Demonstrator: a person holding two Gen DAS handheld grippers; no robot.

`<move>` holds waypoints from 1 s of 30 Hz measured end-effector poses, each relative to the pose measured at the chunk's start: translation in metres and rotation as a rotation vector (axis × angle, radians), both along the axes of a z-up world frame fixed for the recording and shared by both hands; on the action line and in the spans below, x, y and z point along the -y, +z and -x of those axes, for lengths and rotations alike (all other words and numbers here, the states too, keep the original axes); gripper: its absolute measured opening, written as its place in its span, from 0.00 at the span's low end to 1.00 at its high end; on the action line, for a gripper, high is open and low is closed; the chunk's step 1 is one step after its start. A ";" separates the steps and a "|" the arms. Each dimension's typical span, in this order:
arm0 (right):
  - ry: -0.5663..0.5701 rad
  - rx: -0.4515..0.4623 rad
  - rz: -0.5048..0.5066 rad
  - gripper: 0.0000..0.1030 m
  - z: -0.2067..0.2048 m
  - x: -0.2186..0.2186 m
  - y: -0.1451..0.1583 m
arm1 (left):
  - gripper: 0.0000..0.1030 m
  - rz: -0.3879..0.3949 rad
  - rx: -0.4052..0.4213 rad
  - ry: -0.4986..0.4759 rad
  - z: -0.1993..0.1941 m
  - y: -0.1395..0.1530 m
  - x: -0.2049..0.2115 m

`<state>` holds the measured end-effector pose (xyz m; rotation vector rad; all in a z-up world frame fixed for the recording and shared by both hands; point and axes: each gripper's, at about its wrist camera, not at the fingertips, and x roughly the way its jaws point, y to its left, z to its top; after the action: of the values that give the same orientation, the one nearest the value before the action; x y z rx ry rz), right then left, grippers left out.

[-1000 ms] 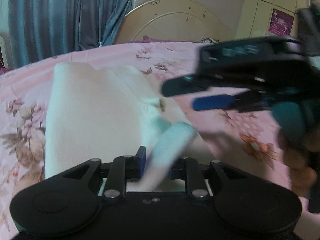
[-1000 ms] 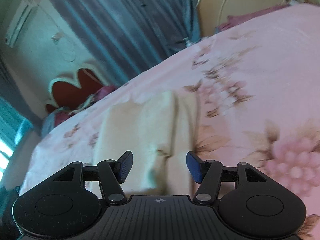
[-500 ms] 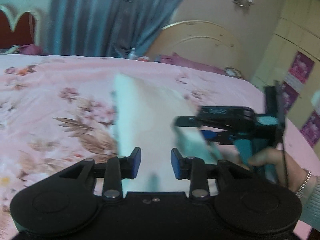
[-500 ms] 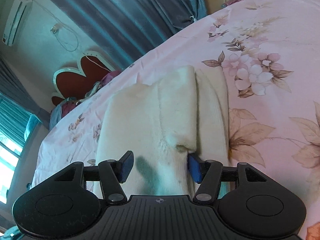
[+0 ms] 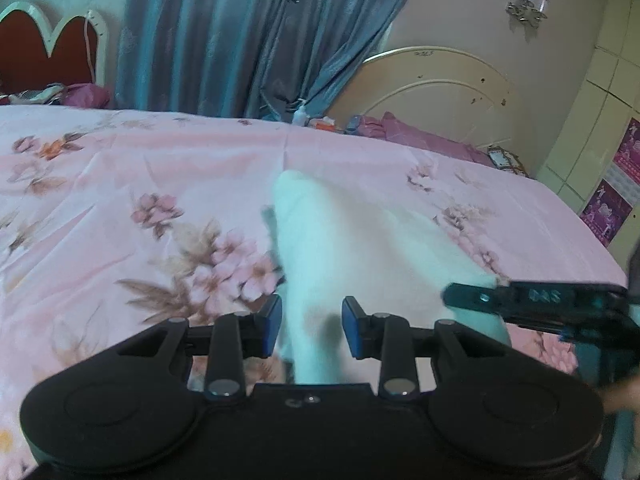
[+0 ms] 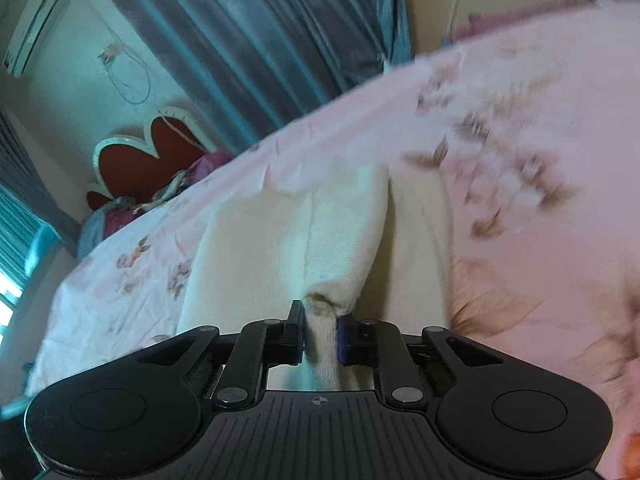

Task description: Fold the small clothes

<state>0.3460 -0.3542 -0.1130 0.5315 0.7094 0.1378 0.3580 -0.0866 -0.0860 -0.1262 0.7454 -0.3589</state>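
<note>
A small white knitted garment [image 5: 360,248] lies on the pink floral bedsheet [image 5: 140,184], partly folded lengthwise. My left gripper [image 5: 310,326] is open, its fingers either side of the garment's near edge without pinching it. My right gripper [image 6: 320,330] is shut on the near end of a folded strip of the garment [image 6: 340,240]. In the left wrist view the right gripper [image 5: 472,296] shows at the right, at the garment's right corner.
A cream headboard [image 5: 432,92] and blue curtains [image 5: 240,36] stand beyond the bed. A red heart-shaped headboard [image 6: 148,156] and bundled clothes [image 6: 120,208] lie at the far left. Cupboards [image 5: 600,120] stand at the right.
My left gripper let go of the white cloth and opened. My right gripper moved in and closed on the garment's near fold. Both views have swung.
</note>
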 end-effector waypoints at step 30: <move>-0.099 0.000 0.030 0.60 -0.017 0.040 0.007 | 0.43 0.009 -0.015 0.044 -0.062 -0.007 0.007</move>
<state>0.3627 -0.3939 -0.1063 0.5367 0.6826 0.0350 0.4202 -0.0935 -0.0925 -0.1537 0.7551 -0.3202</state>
